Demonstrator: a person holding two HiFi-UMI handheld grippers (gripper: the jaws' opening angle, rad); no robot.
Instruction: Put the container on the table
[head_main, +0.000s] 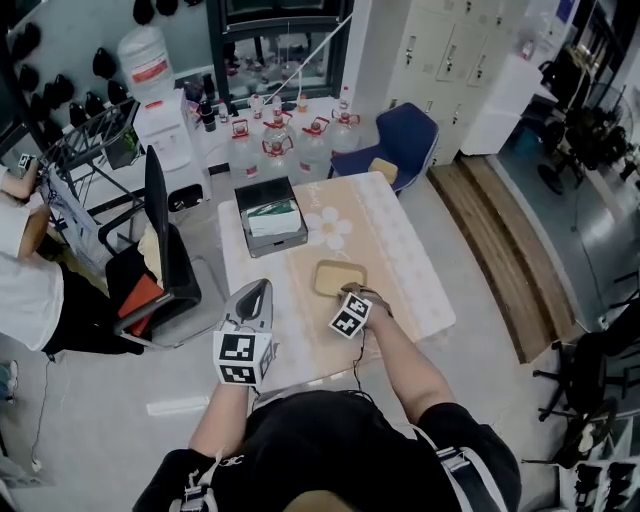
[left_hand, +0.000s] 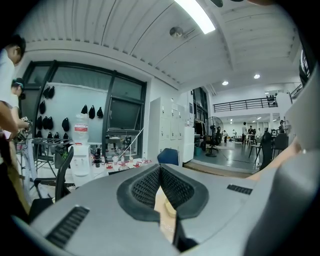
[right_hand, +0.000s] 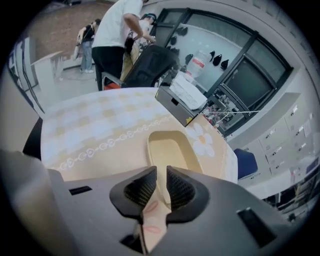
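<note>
A shallow tan container rests flat on the beige flower-patterned table, near its front middle. In the right gripper view the container stretches away from the jaws, and its near rim sits in the narrow gap between the pads. My right gripper is at that near rim, shut on it. My left gripper hovers over the table's front left corner, pointing level toward the room. Its pads meet at the tip and hold nothing.
A grey box of papers stands at the table's far left. A black office chair is close to the left edge, with a seated person beyond it. Water jugs and a blue armchair lie behind the table.
</note>
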